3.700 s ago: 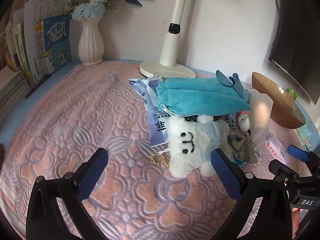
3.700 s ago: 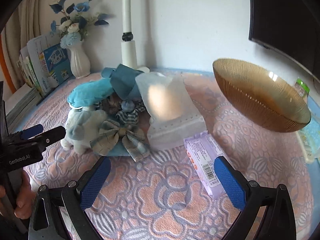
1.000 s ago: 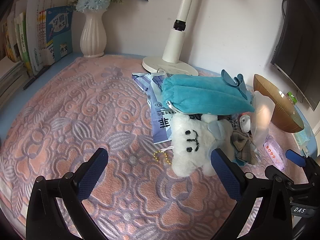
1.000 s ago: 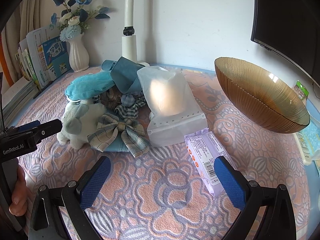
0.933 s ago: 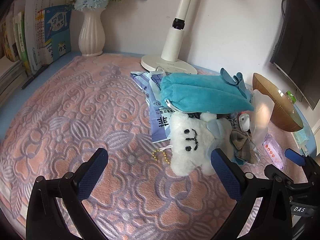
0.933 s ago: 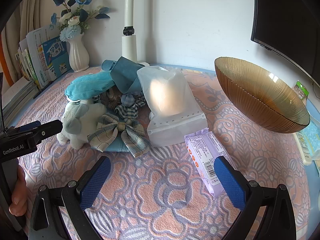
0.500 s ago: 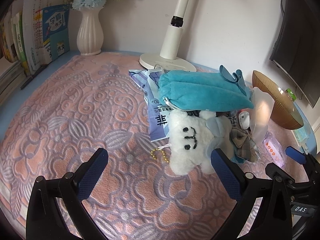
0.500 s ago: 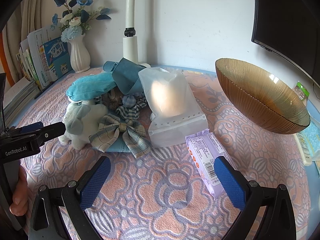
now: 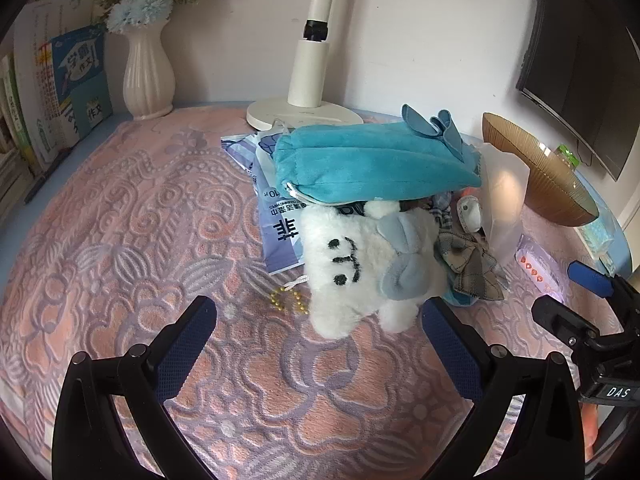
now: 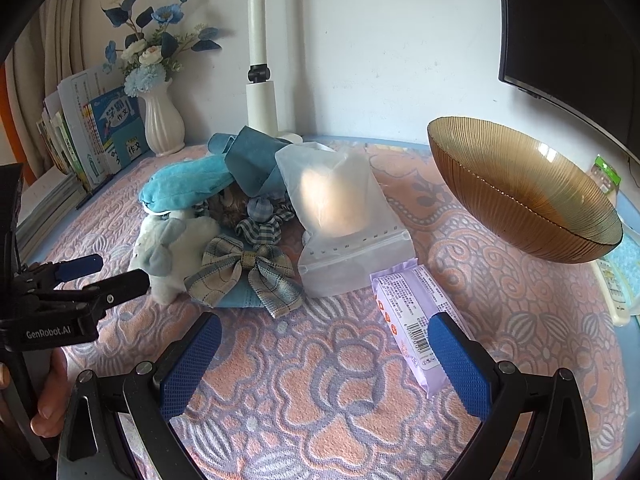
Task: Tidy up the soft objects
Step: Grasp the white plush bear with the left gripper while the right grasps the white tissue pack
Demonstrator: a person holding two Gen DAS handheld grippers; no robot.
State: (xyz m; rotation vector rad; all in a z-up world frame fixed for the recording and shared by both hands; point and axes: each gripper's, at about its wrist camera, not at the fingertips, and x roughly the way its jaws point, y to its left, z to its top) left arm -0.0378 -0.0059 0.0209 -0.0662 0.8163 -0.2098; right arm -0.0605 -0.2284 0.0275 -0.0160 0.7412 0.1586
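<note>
Left gripper (image 9: 318,338): jaws spread wide, empty, low over the patterned cloth (image 9: 120,240), just short of the plush (image 9: 360,264). Right gripper (image 10: 324,354): jaws likewise spread, empty, over the cloth with the purple pack (image 10: 412,320) lying by its right finger. Soft pile, centre of cloth: white plush with a stitched face and grey-blue bow, lying on its side, its head tucked under the teal pouch (image 9: 372,164); a bead chain (image 9: 286,298) trails from it onto the cloth. Teal pouch lies across the top of the pile, over a blue printed packet (image 9: 276,216). Plaid bow (image 10: 244,270) rests just right of the plush, with a plaid scrunchie (image 10: 262,224) behind it. Clear zip bag (image 10: 344,216) leans against the pile's right side, touching the purple pack. Amber bowl (image 10: 520,192) sits tilted, well right. Behind: lamp base (image 9: 304,110), white vase (image 9: 146,72), books (image 9: 64,88).
</note>
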